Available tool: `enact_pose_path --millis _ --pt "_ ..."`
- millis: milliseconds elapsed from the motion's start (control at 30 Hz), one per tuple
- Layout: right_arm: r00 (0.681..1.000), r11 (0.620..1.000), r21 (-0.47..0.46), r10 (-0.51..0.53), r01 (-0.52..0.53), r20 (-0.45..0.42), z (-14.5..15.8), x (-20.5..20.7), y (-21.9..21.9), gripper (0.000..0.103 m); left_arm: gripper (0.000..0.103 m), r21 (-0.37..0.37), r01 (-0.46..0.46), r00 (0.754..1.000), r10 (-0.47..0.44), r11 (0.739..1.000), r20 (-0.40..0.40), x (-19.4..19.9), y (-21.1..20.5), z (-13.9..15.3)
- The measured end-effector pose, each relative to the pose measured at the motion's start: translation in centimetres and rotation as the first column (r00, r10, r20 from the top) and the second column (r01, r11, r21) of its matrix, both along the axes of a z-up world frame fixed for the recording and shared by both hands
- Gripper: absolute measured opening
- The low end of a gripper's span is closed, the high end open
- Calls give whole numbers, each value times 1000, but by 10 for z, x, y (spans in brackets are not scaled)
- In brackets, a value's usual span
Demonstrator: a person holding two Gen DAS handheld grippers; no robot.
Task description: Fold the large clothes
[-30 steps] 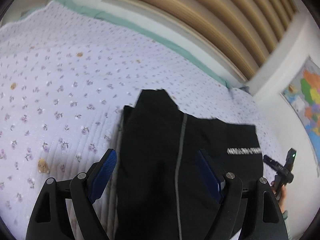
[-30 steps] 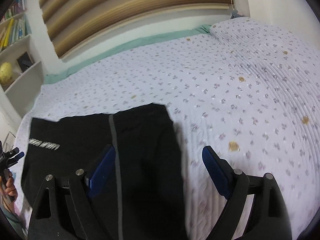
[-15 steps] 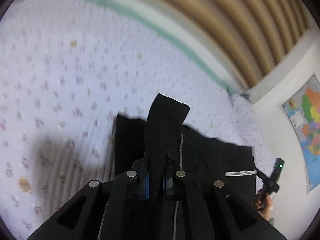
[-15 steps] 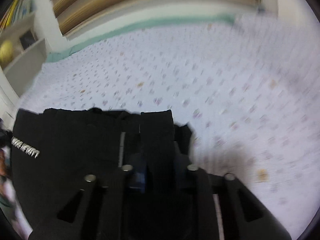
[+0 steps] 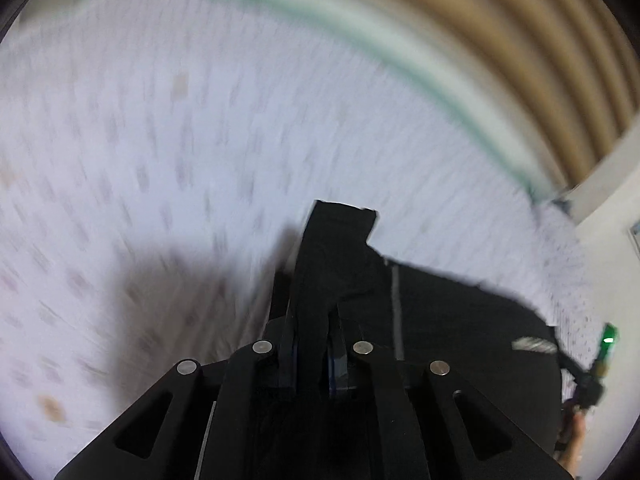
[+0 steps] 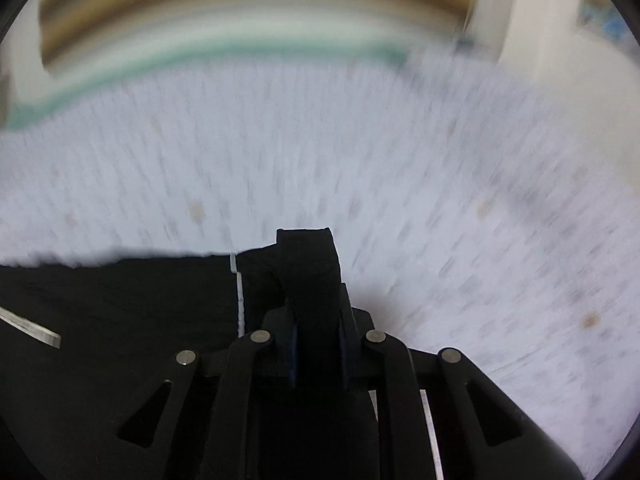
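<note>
I had both the left gripper (image 5: 312, 364) and right gripper (image 6: 318, 350) pinching the garment (image 5: 460, 320) edge, mid-fold; next, carry it evenly across.

A home bedroom: a floral quilted bedspread (image 5: 200, 160) on a bed below slatted window blinds (image 5: 500, 20).

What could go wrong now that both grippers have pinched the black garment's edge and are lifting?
The left gripper and right gripper each hold only a narrow bunch of the black garment, so it may slip out. Most of the cloth lies on the floral bedspread and could drag, spoiling the fold. Motion blur suggests fast movement.
</note>
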State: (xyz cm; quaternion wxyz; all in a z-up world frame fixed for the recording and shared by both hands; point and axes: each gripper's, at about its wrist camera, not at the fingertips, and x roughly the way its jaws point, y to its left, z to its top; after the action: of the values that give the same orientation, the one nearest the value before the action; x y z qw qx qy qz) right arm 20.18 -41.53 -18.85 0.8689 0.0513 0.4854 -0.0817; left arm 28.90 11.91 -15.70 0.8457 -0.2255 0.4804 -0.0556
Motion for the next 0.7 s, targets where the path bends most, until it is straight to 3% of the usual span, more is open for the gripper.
enact_pose_path --millis 67,200,300,333,367,467,533,633,700 --pt "998 1000 26 14 -12 -63 -33 5 3 21 18 -37 -7 1000 7 999 -8 0 2 -14" --pt "999 1000 12 17 -17 -38 -32 0 5 25 22 -15 15 1000 -15 1000 13 0 -1 -11" --pt "1000 996 92 13 -12 -10 -27 -6 -8 27 30 -49 40 999 -39 998 26 -10 6 -1" --pt "1000 990 137 5 -6 9 -22 -13 -15 31 32 -51 35 999 -33 998 40 -19 12 9" --pt "1000 984 178 -6 1 28 -13 -23 -21 43 32 -52 23 997 -19 998 69 -28 18 20" --pt "996 966 257 -5 -19 94 19 -54 -26 66 33 -57 8 972 5 998 234 -66 27 68" --pt "990 958 274 53 -88 132 48 -70 -17 68 49 -56 29 957 -12 998 290 -88 22 100" --pt "975 942 274 152 -193 164 91 -88 14 68 55 -18 109 931 -95 994 353 -116 -7 142" --pt "959 926 270 225 -265 169 112 -100 43 68 55 52 183 925 -190 982 330 -131 -39 158"
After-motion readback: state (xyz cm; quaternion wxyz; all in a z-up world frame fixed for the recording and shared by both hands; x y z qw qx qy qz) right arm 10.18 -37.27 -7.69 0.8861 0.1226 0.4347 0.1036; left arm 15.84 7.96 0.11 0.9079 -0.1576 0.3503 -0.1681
